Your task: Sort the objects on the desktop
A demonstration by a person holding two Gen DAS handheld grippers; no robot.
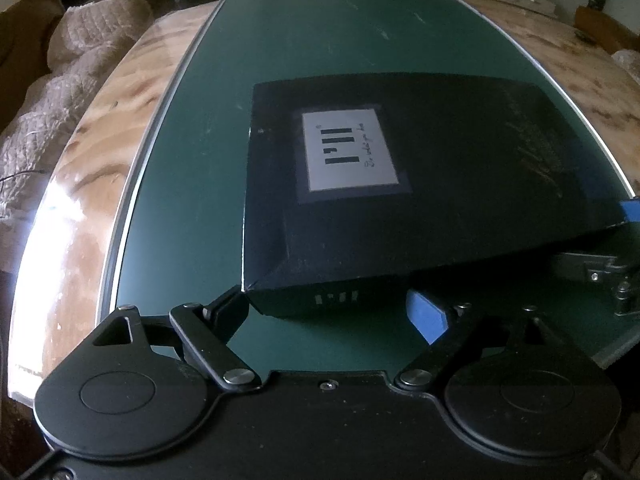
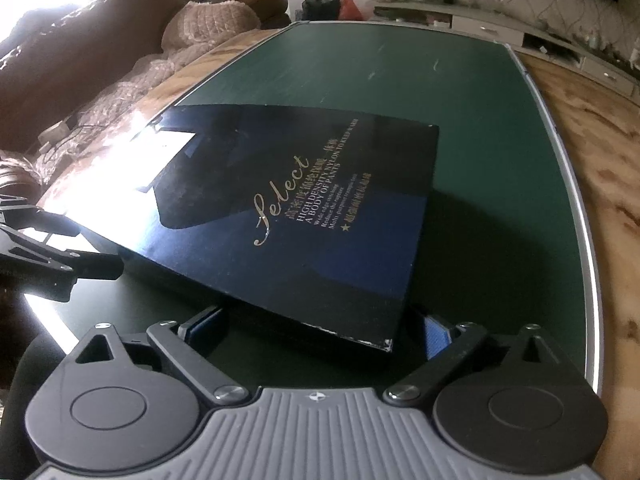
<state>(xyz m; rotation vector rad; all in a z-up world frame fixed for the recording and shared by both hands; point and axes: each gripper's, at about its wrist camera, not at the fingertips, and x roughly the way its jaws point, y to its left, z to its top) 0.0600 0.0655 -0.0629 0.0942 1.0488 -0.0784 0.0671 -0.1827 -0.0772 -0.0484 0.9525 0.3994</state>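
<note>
Left wrist view: left claw (image 1: 334, 312) jaws spread wide, straddling the near-left corner of a flat dark cardboard box (image 1: 400, 184). Left finger (image 1: 228, 312) sits just at the box corner; blue-padded right finger (image 1: 426, 316) stands under the box's near edge. Cannot tell whether either pad presses on the box. Box lid carries a white label (image 1: 350, 150) with black bars. Box lies on a green mat (image 1: 320, 48) with a silver border, which covers a glossy wood-grain surface (image 1: 100, 152). Part of the right claw shows at the far right edge, by the box's right side.

Right wrist view: right claw (image 2: 320, 328) jaws also stand apart, 1 finger (image 2: 204, 324) left of the box's near corner, the blue-padded finger (image 2: 436, 336) right of it. The chipped box corner hangs between them, no clear contact. Lid shows gold "Select" lettering (image 2: 280, 200). Near edge of the box looks raised off the mat, shadow beneath. Sofa with a quilted throw (image 2: 208, 20) beyond the surface, strong glare on the left
</note>
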